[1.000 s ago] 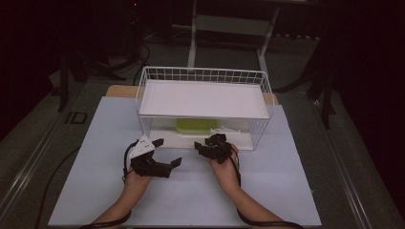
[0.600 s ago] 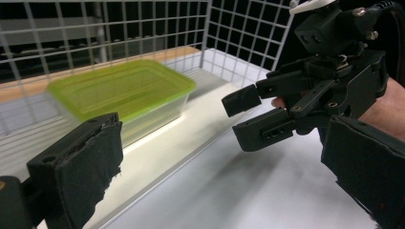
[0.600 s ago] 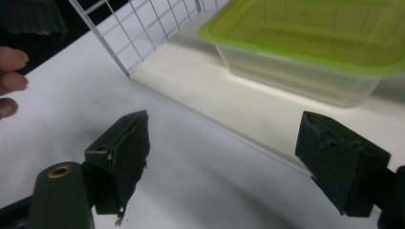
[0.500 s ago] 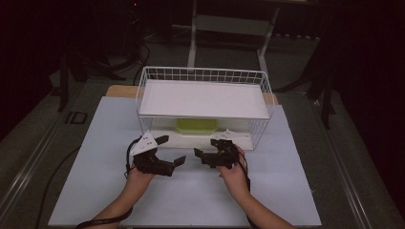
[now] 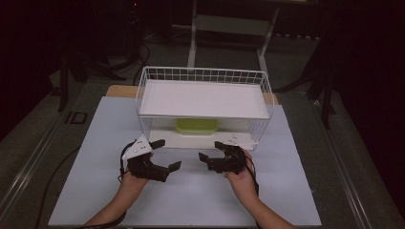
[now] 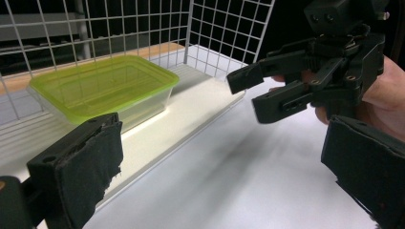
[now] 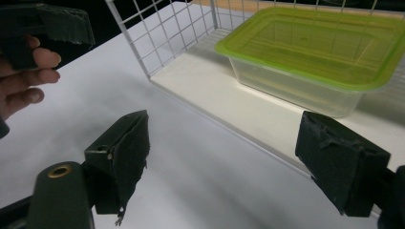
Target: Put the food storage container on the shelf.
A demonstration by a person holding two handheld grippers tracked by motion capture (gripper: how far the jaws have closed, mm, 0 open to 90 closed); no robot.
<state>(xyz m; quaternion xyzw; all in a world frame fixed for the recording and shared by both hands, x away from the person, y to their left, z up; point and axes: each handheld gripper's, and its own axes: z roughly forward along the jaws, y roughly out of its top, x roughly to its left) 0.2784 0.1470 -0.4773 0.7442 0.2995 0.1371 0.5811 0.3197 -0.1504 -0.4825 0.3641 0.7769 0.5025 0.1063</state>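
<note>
two claws, one wire rack, one plastic box and one table make up the scene. the left claw (image 5: 165,153) and the right claw (image 5: 213,151) hover side by side over the white table (image 5: 95,143), each held in one hand, their tips turned toward each other with a gap between them, just in front of the rack. both are released, their jaws spread wide with nothing between them; in the left gripper view the left claw (image 6: 224,157) shows two black jaws faced with rough, frayed dark padding, and the right claw (image 6: 253,88) appears farther off, blocky black plastic with its two jaws apart. the right gripper view shows the same frayed pads on the right claw (image 7: 243,157). the wire rack (image 5: 203,76) is white, a rectangular grid of thin wire with a flat white upper shelf and a flat white base board. one box (image 5: 196,126) sits on that base under the shelf, toward the back: a clear rectangular plastic tub with rounded corners and a glossy translucent yellow-green lid (image 7: 315,43).
</note>
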